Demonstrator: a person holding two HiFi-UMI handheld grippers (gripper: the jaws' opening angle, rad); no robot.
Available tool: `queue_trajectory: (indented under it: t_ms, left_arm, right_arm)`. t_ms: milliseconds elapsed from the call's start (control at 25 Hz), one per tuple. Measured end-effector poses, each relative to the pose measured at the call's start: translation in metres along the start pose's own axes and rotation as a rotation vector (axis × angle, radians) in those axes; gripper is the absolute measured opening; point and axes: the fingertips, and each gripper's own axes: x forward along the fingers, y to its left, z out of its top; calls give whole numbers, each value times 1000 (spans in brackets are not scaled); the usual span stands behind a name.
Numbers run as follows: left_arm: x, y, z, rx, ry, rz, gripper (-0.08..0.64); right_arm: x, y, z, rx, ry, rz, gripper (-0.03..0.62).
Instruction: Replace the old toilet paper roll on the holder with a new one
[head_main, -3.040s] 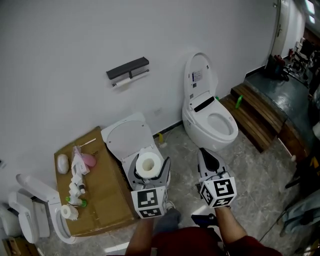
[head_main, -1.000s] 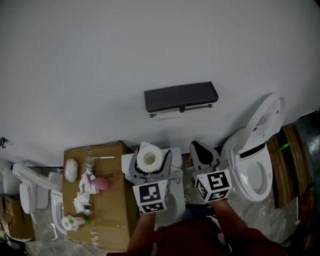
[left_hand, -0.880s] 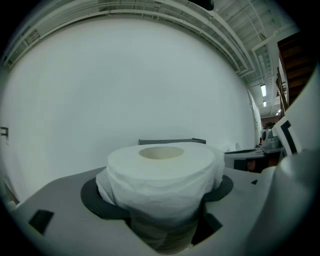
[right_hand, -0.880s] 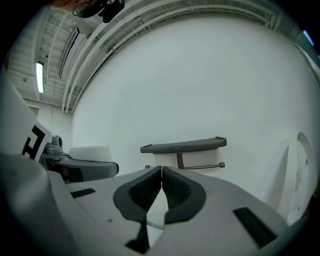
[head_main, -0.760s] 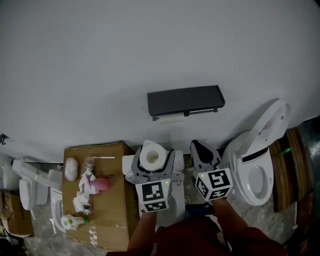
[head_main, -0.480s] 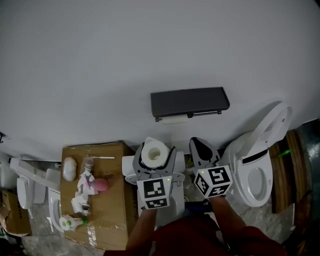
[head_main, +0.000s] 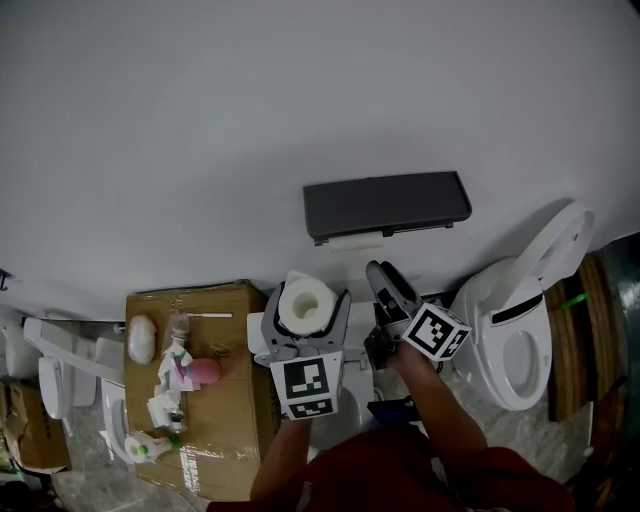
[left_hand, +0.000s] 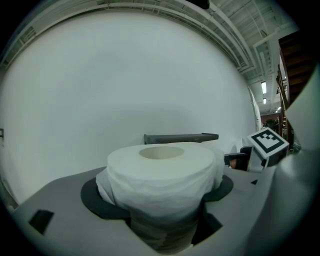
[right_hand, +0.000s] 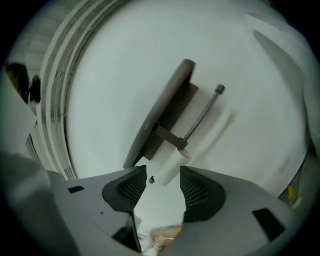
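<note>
A dark holder (head_main: 387, 204) hangs on the white wall, with the thin old roll (head_main: 357, 241) on the bar beneath it. My left gripper (head_main: 305, 305) is shut on a full new toilet paper roll (head_main: 305, 303), held upright below and left of the holder. In the left gripper view the new roll (left_hand: 161, 175) fills the jaws. My right gripper (head_main: 385, 285) is rolled over and points at the wall just below the old roll. Its jaws have just been opening. In the right gripper view the old roll (right_hand: 170, 167) shows in the gap beyond the tips of the right gripper (right_hand: 163, 182), untouched.
A white toilet (head_main: 520, 340) with its lid raised stands at the right. A cardboard box (head_main: 235, 400) with several small items sits at the left. A white toilet seat (head_main: 350, 385) lies under the grippers. Loose white toilet parts (head_main: 50, 370) lie at the far left.
The right gripper has rolled onto its side, moved up and left toward the old roll, and its jaws have parted. The left gripper with the new roll has edged closer to the wall.
</note>
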Motion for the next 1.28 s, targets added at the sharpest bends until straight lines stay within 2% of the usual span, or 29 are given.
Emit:
queue_trajectory:
  t_ms: [80,160,360,520,640,840,1040,1280]
  left_arm:
    - [0,4,-1,1,5,8,433]
    - [-1,9,-2,3,9,16,433]
    - [-5,22,-9,9,24,41,433]
    - [-7,29,-15,8,38,64,433]
    - [-11,36,-14,7,40,86,433]
    - [-16,48,-15,-3,41,117,433]
    - [-22,58,-16,-11,40,140,433]
    - [-30,75,-21,-25,44,180,433]
  right_arm:
    - [12,-13,2,170,-49,35,219]
    - [22,-23,2,298,-106,66,244]
    - [50,-29,4,418,-209,111,255]
    - [62,-35,8,484,-261,100,255]
    - [62,-34,7,502,-273,98,173]
    - [65,-31,2,499,-272,93,172]
    - [68,-27,-1,572,-296,115,172]
    - [85,-9,-19,544,-236,140,170]
